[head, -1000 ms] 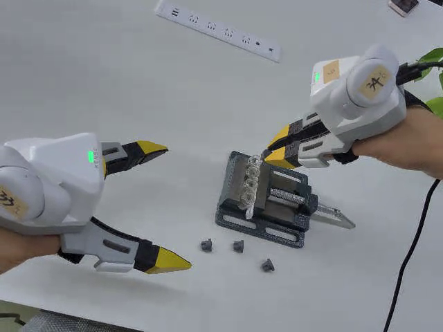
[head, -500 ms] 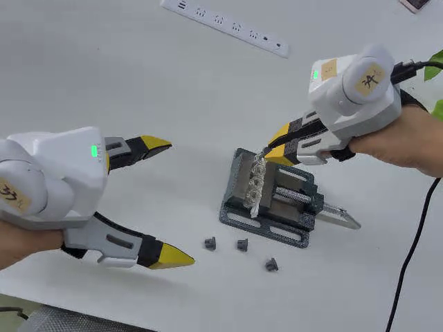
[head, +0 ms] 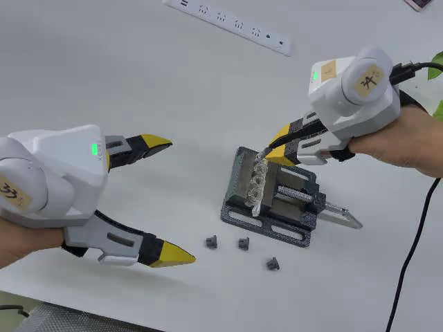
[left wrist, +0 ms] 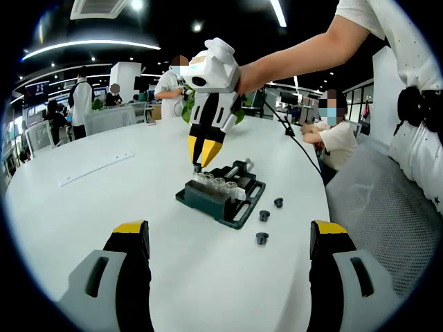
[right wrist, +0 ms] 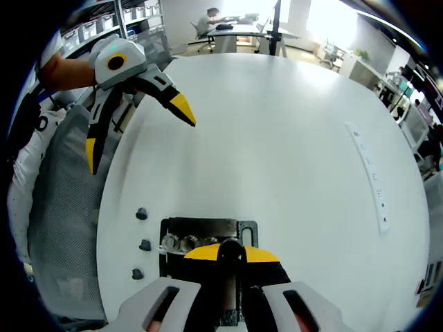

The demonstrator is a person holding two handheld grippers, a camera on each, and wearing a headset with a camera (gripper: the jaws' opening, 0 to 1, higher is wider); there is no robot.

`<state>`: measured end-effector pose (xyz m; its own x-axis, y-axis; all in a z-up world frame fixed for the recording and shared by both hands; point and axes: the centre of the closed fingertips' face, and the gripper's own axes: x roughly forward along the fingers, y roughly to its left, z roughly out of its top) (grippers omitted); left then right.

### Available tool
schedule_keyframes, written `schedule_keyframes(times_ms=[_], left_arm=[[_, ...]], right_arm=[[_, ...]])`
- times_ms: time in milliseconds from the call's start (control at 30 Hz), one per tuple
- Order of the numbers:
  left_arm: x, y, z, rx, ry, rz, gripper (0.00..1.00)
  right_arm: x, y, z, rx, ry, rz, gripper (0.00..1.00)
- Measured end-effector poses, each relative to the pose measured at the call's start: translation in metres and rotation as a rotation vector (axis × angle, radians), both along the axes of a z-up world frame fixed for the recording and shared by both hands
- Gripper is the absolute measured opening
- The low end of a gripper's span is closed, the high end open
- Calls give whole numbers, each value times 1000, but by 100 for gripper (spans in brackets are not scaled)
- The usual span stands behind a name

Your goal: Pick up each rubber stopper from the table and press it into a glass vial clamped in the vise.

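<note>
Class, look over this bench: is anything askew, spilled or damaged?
Nothing stands out. The vials sit in a row in the vise, three stoppers lie loose beside it, and the right tongs pinch another stopper over the end vial.

The left hand-held gripper (head: 181, 201) hovered by the bench's near-left edge, its jaws spread wide and pointing right. The right hand-held gripper (head: 268, 155), held in the person's right hand (head: 398, 138), angled down and leftward, its jaws pinched on a rubber stopper (right wrist: 230, 250).
</note>
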<state>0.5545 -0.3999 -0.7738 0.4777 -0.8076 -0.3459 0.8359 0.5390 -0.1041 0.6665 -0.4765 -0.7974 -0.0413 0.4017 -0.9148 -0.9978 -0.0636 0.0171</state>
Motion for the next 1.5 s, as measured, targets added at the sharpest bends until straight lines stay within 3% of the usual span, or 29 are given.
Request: schedule_keyframes(times_ms=[533, 1500], left_arm=[[1, -2, -1, -4, 3, 1, 96], [2, 3, -1, -10, -1, 18, 96]], right_arm=[[-2, -1, 0, -12, 4, 4, 5], [-1, 2, -5, -207, -51, 61, 4]])
